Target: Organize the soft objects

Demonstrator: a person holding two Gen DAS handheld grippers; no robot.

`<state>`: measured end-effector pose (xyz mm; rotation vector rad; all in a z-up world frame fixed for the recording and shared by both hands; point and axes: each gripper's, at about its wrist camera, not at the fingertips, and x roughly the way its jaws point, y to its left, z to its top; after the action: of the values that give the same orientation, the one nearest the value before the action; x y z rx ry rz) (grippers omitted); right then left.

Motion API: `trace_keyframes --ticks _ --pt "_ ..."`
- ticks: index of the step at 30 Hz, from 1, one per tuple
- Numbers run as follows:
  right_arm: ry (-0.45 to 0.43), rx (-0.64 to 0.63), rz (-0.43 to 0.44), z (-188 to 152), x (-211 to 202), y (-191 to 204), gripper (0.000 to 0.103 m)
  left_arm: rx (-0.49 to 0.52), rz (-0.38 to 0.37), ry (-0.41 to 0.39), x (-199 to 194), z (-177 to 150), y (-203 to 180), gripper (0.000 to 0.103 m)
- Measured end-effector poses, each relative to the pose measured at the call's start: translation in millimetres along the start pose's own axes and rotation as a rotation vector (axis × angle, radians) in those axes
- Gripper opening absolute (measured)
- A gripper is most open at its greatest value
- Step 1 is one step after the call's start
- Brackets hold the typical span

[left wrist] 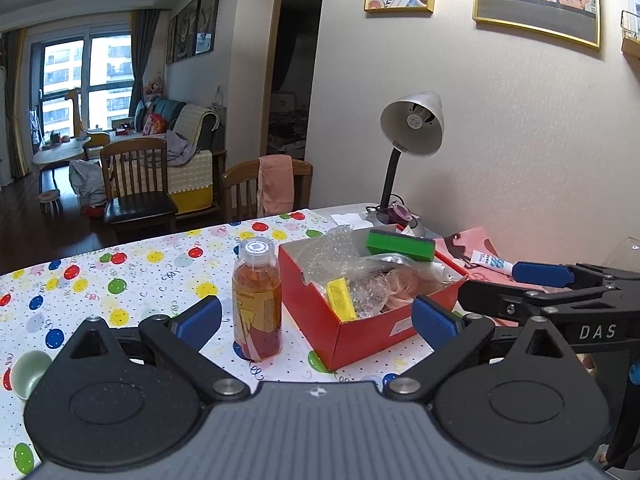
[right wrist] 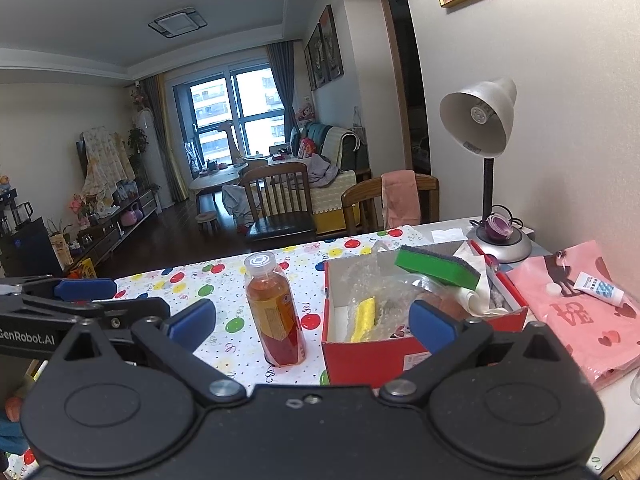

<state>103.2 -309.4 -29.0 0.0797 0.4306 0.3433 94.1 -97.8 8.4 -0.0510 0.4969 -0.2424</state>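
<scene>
Both tools hang low over the worktop (left wrist: 132,280) with their blue pads spread wide, and neither one holds anything. From the left wrist camera, the left tool (left wrist: 316,318) has the orange drink bottle (left wrist: 257,300) standing upright between its pads. The red box (left wrist: 372,328) sits just beside the bottle, toward 2 o'clock. The right tool (left wrist: 536,280) pokes in from 3 o'clock, past the far side of the box.

From the right wrist camera, the right tool (right wrist: 312,320) looks at the same bottle (right wrist: 276,312) at 12 o'clock, with the box (right wrist: 400,356) at 1 o'clock, partly behind its right pad. The left tool (right wrist: 86,290) shows at 9 o'clock.

Inside the box are the soft things. A green sponge (right wrist: 438,266) with a dark bottom leans on the far rim. A yellow sponge (right wrist: 364,318) stands tilted near the front. Crinkly bubble wrap (left wrist: 340,256) fills the back, and something pink (left wrist: 404,280) lies under clear plastic.

A pink bag (right wrist: 588,320) lies on the worktop at 3 o'clock, with a small white tube (right wrist: 598,288) on top. A silver lamp (right wrist: 480,120) stands behind the box.
</scene>
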Motion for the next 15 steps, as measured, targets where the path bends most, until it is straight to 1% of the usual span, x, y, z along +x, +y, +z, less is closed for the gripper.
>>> trace_keyframes --ticks 15 --pt "-0.020 -0.023 0.016 2 -5 15 0.103 -0.001 0.032 -0.026 -9 -4 6 0.102"
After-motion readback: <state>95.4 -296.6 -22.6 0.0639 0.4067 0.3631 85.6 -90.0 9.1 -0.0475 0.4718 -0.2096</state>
